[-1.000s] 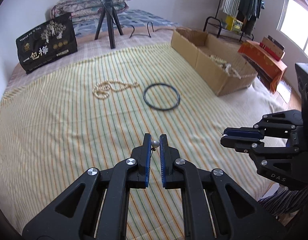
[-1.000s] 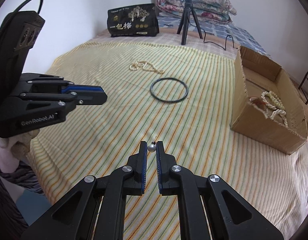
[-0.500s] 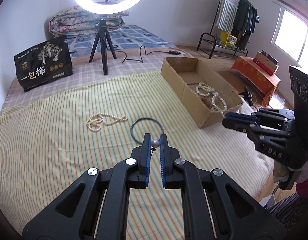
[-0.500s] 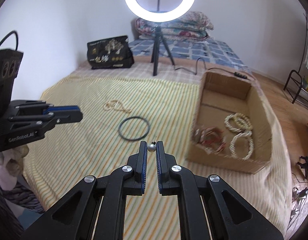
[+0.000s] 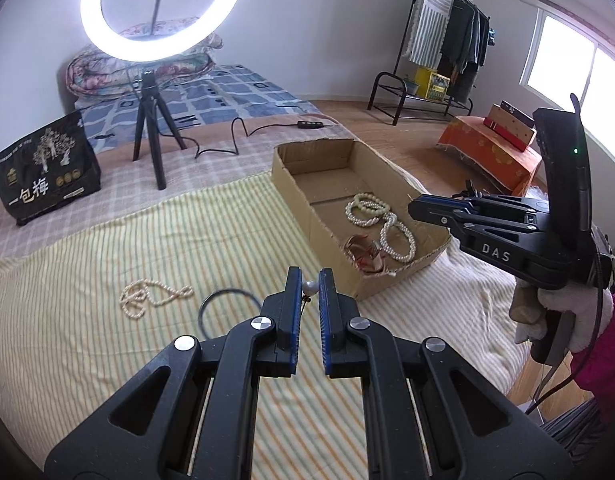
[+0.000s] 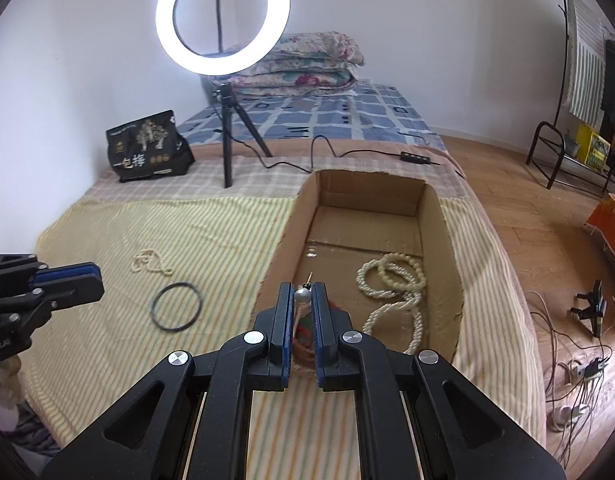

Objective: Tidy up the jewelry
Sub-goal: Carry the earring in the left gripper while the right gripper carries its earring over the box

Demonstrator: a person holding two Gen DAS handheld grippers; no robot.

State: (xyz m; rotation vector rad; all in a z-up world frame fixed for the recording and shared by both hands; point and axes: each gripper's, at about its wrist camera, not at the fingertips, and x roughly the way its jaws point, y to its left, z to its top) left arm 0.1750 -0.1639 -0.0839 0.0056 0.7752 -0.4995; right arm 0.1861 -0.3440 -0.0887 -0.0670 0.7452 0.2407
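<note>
While each pair of tongs pinches a small pearl earring by its ball, the step in hand looks like carrying both to the cardboard box (image 6: 439,248) and dropping them inside. The left tongs (image 5: 309,292) grip one pearl earring (image 5: 309,287) short of the box's near left corner, above the striped bedspread (image 5: 87,320); the right tongs (image 6: 303,298) hold the other pearl earring (image 6: 302,294) just over the box's near wall, its thin post pointing up.

To do this well, I would bring each pair of tongs clearly past the cardboard rim before spreading them, low enough that the little ball does not bounce out, and aim for bare floor of the box rather than on top of the beads.

Counted: two pearl earrings, one per tongs. Inside the box lie several loops of pearl beads (image 6: 391,276), how many strands I cannot tell, and a reddish item (image 5: 365,254). Outside the box, to its left, rest one pearl necklace (image 5: 153,296) and one black ring (image 6: 176,307).
</note>
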